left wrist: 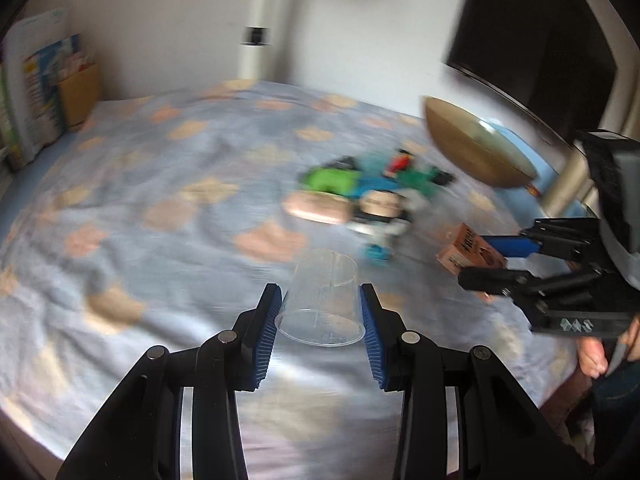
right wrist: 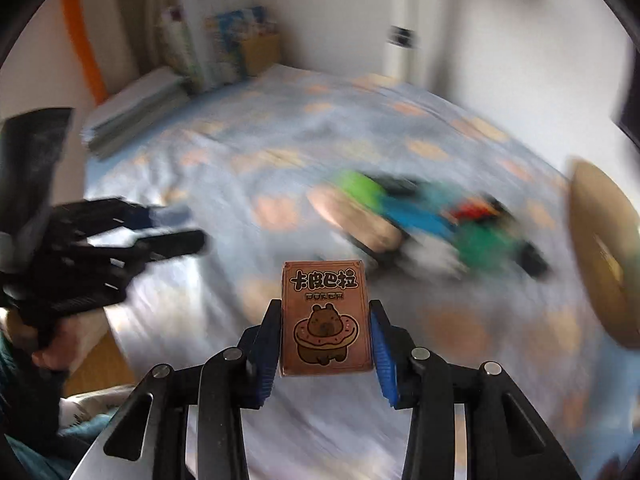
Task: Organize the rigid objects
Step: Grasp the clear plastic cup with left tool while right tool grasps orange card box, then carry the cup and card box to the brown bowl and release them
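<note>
Left hand-held gripper [left wrist: 320, 312] clamped on clear measuring cup [left wrist: 322, 296], held above bed [left wrist: 160, 200]. Right hand-held gripper [right wrist: 325, 344] pinching card box [right wrist: 325, 318], also aloft. Toy pile [left wrist: 360, 196] mid-bed. Judgement: keep both grips firm, carry level, set down near pile, release gently.

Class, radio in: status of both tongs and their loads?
Left tongs shut on clear plastic measuring cup. Right tongs shut on brown cartoon card box. Blurred toy pile ahead on bedsheet.
</note>
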`<state>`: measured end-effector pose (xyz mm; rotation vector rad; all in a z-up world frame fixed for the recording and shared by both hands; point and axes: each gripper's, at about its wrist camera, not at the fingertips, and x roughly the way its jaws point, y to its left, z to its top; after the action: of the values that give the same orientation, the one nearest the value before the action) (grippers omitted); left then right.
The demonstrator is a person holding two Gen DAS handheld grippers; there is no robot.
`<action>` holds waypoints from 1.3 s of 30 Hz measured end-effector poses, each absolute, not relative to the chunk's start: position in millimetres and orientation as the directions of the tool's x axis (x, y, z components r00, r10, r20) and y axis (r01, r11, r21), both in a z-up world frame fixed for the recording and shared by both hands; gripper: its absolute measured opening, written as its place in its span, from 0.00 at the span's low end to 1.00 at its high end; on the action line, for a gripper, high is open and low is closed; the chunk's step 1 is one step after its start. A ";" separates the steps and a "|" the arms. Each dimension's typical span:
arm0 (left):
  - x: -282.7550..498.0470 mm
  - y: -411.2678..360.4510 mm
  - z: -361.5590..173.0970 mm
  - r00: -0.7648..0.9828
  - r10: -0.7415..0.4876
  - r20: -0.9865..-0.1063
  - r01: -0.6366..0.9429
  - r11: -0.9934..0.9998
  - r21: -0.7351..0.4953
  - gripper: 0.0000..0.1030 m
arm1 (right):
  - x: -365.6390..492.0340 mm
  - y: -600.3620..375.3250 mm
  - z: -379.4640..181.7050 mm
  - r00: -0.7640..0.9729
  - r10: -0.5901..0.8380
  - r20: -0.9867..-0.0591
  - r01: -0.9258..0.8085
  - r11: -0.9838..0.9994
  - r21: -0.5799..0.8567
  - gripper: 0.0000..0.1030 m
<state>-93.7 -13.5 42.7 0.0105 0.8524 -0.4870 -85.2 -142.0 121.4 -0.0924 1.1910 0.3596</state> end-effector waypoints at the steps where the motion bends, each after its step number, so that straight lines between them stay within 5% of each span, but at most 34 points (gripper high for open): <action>1: -96.6 -29.0 39.2 0.534 -0.428 -0.729 0.448 0.875 -0.185 0.35 | -87.4 -153.6 118.9 0.314 0.214 -0.925 -0.296 0.948 0.118 0.39; 10: -107.2 -81.1 14.0 0.462 -0.439 -0.771 0.512 0.842 -0.172 0.36 | -105.5 -192.6 91.8 0.279 0.188 -0.942 -0.236 0.964 0.122 0.40; 12: -107.3 -80.8 11.4 0.464 -0.429 -0.775 0.505 0.847 -0.166 0.37 | -108.3 -192.4 91.7 0.277 0.199 -0.940 -0.248 0.960 0.130 0.49; 14: -108.1 -80.5 12.4 0.464 -0.427 -0.776 0.504 0.848 -0.165 0.48 | -108.5 -190.5 90.7 0.287 0.199 -0.937 -0.250 0.960 0.127 0.61; 17: -108.4 -79.4 12.1 0.472 -0.409 -0.781 0.499 0.854 -0.146 0.48 | -112.8 -192.2 88.8 0.286 0.216 -0.934 -0.245 0.958 0.147 0.61; 19: -109.2 -82.1 11.8 0.479 -0.398 -0.782 0.498 0.857 -0.132 0.41 | -117.1 -193.4 86.5 0.300 0.207 -0.931 -0.225 0.964 0.142 0.55; 21: -109.0 -86.3 15.0 0.466 -0.414 -0.782 0.507 0.849 -0.147 0.35 | -119.1 -195.7 88.0 0.319 0.162 -0.934 -0.206 0.974 0.098 0.39; 25: -109.4 -97.3 48.8 0.503 -0.466 -0.728 0.549 0.823 -0.147 0.35 | -117.9 -212.2 105.6 0.354 0.191 -0.916 -0.156 0.977 0.143 0.39; 33: -64.6 -166.2 143.0 0.598 -0.527 -0.603 0.612 0.786 -0.080 0.35 | -90.5 -289.8 208.4 0.559 0.012 -0.829 -0.054 0.998 -0.022 0.39; 39: -2.9 -253.8 137.4 0.519 -0.555 -0.650 0.646 0.753 -0.128 0.35 | -52.4 -360.1 213.5 0.521 -0.076 -0.851 0.104 0.994 -0.025 0.39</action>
<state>-2.9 -253.8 137.4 0.1353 0.7281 -0.7228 -52.4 -360.1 213.5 0.0305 1.0177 -0.1077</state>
